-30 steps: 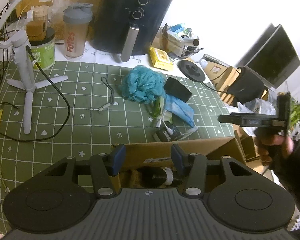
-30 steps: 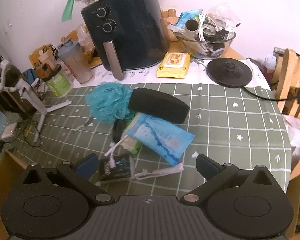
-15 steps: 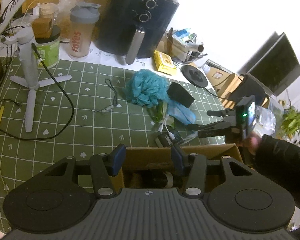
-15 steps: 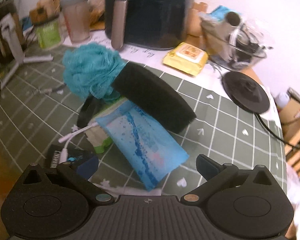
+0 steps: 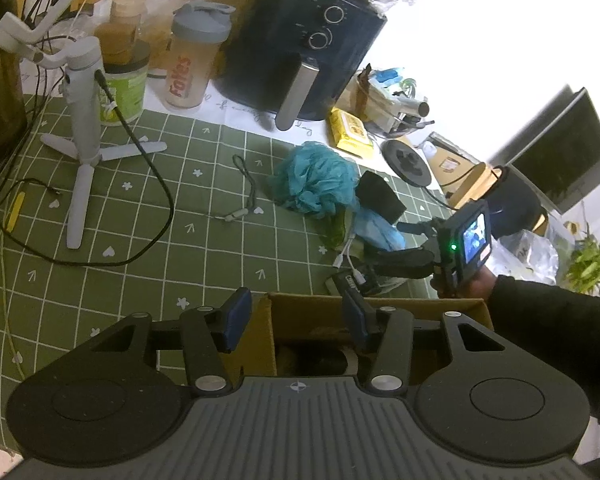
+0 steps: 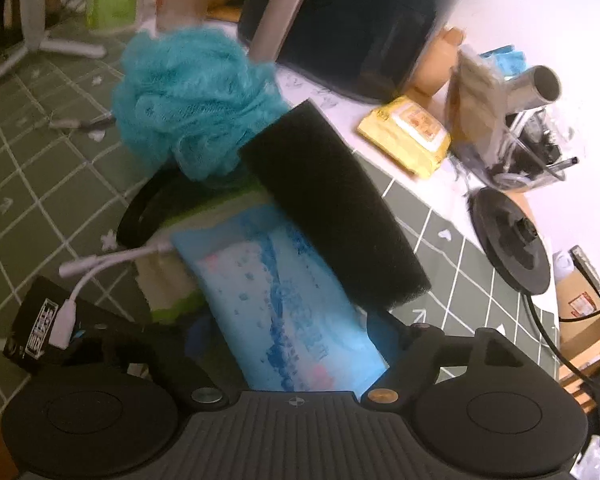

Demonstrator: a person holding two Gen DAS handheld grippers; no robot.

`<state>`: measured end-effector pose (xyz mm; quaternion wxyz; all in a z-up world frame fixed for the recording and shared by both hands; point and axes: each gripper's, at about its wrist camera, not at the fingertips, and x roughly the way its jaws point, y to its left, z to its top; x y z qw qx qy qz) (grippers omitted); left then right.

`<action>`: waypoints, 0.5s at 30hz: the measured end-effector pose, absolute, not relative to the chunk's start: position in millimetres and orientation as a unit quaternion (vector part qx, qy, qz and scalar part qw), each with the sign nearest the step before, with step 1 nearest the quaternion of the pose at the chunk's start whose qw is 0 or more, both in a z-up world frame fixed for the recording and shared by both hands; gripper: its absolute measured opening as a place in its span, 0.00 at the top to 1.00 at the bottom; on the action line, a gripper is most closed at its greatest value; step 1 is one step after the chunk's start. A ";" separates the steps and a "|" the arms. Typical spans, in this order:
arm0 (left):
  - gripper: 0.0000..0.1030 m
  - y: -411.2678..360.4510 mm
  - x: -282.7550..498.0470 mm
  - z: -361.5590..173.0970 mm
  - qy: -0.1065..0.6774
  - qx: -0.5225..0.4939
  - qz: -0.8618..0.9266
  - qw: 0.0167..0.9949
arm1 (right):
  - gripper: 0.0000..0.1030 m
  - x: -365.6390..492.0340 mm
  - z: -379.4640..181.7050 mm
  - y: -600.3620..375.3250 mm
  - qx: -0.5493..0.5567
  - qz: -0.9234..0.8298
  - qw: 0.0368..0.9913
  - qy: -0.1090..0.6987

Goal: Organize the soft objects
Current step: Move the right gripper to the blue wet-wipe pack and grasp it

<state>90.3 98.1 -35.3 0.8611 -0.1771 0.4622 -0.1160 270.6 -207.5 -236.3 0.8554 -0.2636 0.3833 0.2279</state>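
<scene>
Right gripper point(image 6: 288, 332) lowered onto blue pack point(image 6: 284, 304), jaws just closing around it, contact unclear; left gripper point(image 5: 296, 316) half-open, empty, over box point(image 5: 380, 312); pickup imminent

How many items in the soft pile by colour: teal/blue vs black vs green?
Teal/blue: 2, bath pouf and blue tissue pack
Black: 1, foam block
Green: 1, green-and-white pack, mostly covered
Total: 4
</scene>
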 end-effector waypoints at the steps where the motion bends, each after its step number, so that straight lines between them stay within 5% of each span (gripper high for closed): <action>1: 0.52 98.9 90.6 -35.9 0.463 -0.179 -0.115 0.861 | 0.29 269.8 -236.0 -208.1 -0.260 0.232 0.855 0.383; 3: 0.52 99.2 92.2 -36.9 0.465 -0.179 -0.115 0.859 | 0.49 267.2 -235.5 -204.9 -0.279 0.231 0.853 0.377; 6: 0.52 97.9 94.0 -37.6 0.466 -0.177 -0.118 0.859 | 0.65 266.9 -226.0 -203.1 -0.286 0.237 0.850 0.374; 15: 0.52 92.7 101.1 -34.7 0.460 -0.170 -0.135 0.861 | 0.86 278.1 -177.8 -225.5 -0.206 0.257 0.848 0.416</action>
